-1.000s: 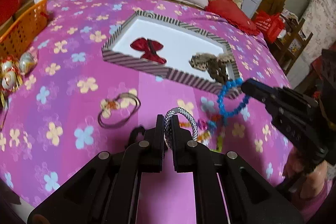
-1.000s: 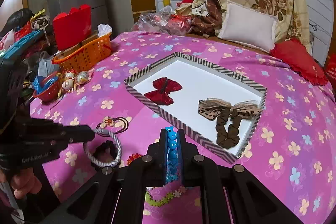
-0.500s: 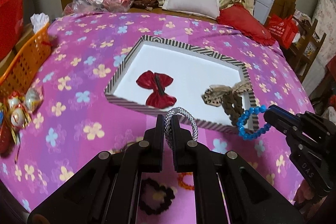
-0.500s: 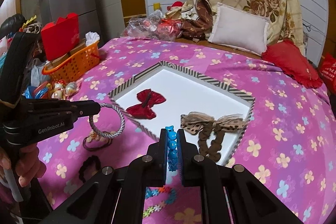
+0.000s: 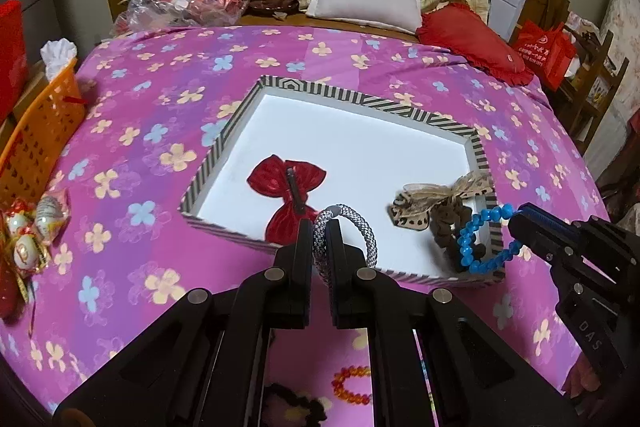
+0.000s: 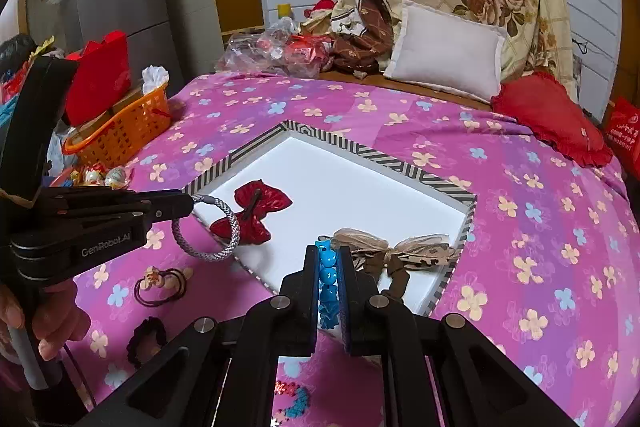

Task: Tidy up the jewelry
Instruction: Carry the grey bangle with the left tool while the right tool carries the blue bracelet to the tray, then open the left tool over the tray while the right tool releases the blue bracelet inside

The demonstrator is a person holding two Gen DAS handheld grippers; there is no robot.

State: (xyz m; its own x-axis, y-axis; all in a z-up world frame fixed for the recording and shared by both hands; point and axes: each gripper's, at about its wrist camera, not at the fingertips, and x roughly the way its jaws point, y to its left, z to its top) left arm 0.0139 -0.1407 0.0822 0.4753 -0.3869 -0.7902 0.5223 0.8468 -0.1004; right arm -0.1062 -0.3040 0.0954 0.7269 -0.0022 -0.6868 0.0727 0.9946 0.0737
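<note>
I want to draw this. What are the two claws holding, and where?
Left claw pinches the grey braided bracelet on its band; right claw pinches the blue bead bracelet on its beads.

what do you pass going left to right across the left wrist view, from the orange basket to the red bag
orange basket → red bow → grey woven bracelet → tan bow → blue bead bracelet → red bag

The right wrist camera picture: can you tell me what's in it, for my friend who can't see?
The right gripper holds a blue bead bracelet between its shut fingers, just over the near edge of a striped tray on a pink flowered bedspread. A red bow and a tan bow lie in the tray. At left, the left gripper holds a grey rope bracelet.
</note>
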